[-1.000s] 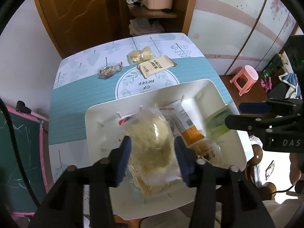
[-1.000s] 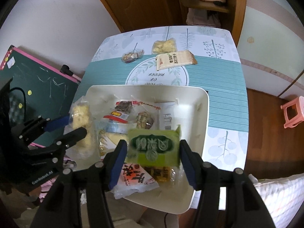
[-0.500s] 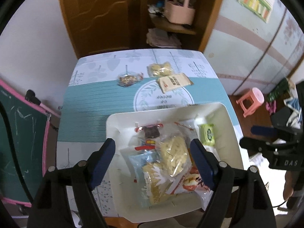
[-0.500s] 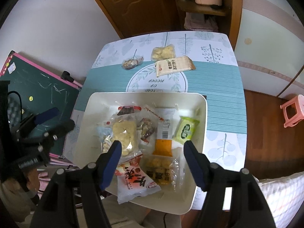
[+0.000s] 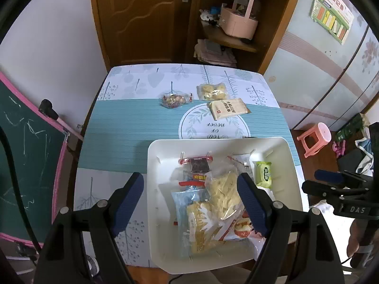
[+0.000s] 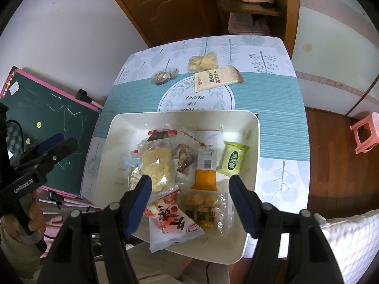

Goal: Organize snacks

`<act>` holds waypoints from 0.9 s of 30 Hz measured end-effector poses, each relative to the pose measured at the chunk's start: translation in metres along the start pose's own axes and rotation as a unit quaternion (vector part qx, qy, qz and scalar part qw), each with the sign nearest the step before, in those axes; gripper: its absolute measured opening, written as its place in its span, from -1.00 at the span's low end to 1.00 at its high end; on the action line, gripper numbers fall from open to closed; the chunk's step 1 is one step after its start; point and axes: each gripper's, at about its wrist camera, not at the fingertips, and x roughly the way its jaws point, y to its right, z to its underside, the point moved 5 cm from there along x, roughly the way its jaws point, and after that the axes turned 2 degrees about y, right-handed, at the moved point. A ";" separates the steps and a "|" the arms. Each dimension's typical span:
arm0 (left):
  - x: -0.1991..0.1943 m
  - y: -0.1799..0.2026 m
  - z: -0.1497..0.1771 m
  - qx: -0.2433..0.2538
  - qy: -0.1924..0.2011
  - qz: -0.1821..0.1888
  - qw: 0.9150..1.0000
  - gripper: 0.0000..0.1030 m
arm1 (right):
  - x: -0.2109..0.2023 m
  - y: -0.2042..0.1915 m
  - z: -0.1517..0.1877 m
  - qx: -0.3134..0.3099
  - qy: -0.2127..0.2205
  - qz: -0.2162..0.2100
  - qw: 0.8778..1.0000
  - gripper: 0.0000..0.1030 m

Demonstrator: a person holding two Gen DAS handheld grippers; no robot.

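Note:
A white tray (image 5: 163,149) (image 6: 251,127) sits at the table's near edge and holds several snack packets, among them a pale yellow puffed snack bag (image 5: 225,196) (image 6: 156,165) and a green packet (image 5: 263,174) (image 6: 233,157). My left gripper (image 5: 189,203) is open and empty, raised above the tray's left part. My right gripper (image 6: 188,203) is open and empty, raised above the tray's near part. Three packets lie on the far table: a clear bag of mixed nuts (image 5: 174,100) (image 6: 163,76), a bag of yellow pieces (image 5: 212,91) (image 6: 202,62) and a cracker pack (image 5: 228,111) (image 6: 216,78).
The table (image 5: 123,127) has a teal and white leaf-print cloth. A green chalkboard (image 5: 26,156) with a pink frame leans at its left. A wooden door and a shelf with a pink basket (image 5: 239,21) stand behind. A pink stool (image 5: 313,142) is on the floor at right.
Both grippers have opened and let go: the puffed snack bag and the green packet now lie in the tray. Both grippers have lifted and pulled back from it.

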 end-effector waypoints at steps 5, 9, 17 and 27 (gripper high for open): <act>0.000 -0.003 0.000 -0.001 -0.001 -0.003 1.000 0.55 | 0.004 -0.002 0.002 -0.003 0.001 0.011 1.000 0.32; 0.000 -0.004 0.000 -0.001 -0.002 -0.003 1.000 0.55 | 0.009 -0.001 0.003 0.000 -0.004 0.015 1.000 0.32; 0.006 -0.003 -0.009 0.020 -0.002 -0.004 1.000 0.55 | 0.018 -0.003 0.000 0.000 -0.013 0.018 1.000 0.32; 0.029 -0.005 -0.051 0.059 -0.010 0.011 0.998 0.55 | 0.029 -0.003 -0.035 0.016 -0.012 0.026 0.999 0.32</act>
